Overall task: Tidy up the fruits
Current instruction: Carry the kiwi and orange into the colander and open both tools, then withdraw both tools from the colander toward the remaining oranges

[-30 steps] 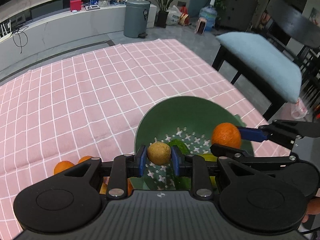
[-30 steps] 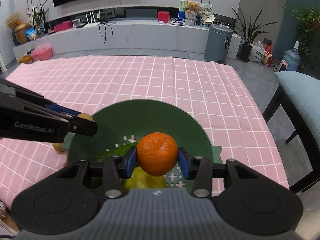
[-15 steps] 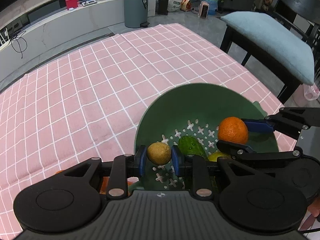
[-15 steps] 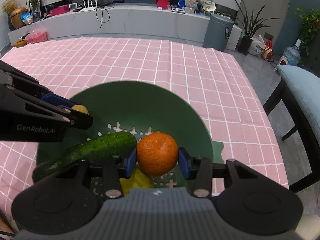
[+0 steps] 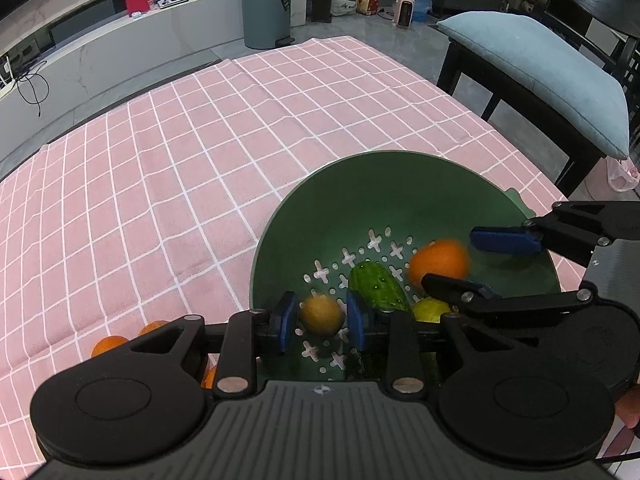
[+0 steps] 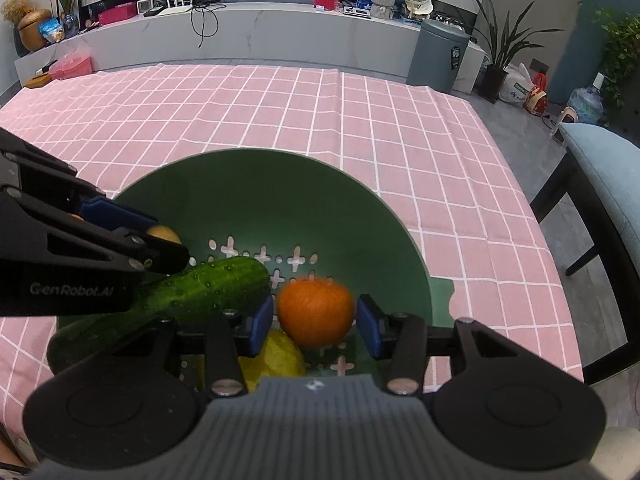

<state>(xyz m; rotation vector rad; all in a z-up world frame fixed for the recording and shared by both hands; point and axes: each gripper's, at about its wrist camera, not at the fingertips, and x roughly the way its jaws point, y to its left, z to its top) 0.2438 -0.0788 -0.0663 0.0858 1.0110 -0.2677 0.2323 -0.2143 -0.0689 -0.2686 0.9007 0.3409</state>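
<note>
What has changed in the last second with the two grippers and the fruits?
Both grippers came down over the green colander and opened. The right gripper let go of the orange, and the left gripper released the small brownish fruit; both look blurred, probably dropping. The cucumber and the yellow fruit stayed in the colander.

The green colander (image 6: pixel 256 200) is the landmark. Its far half is bare wall and floor, reachable from above. Its near half is crowded: a cucumber (image 6: pixel 176 300) lies across the left, a yellow fruit (image 6: pixel 276 356) sits at the near wall, and an orange (image 6: pixel 316 310) is beside it. Beyond the colander, the pink checked cloth (image 6: pixel 280 108) lies bare. Small oranges (image 5: pixel 110 344) sit left of the colander.
</note>
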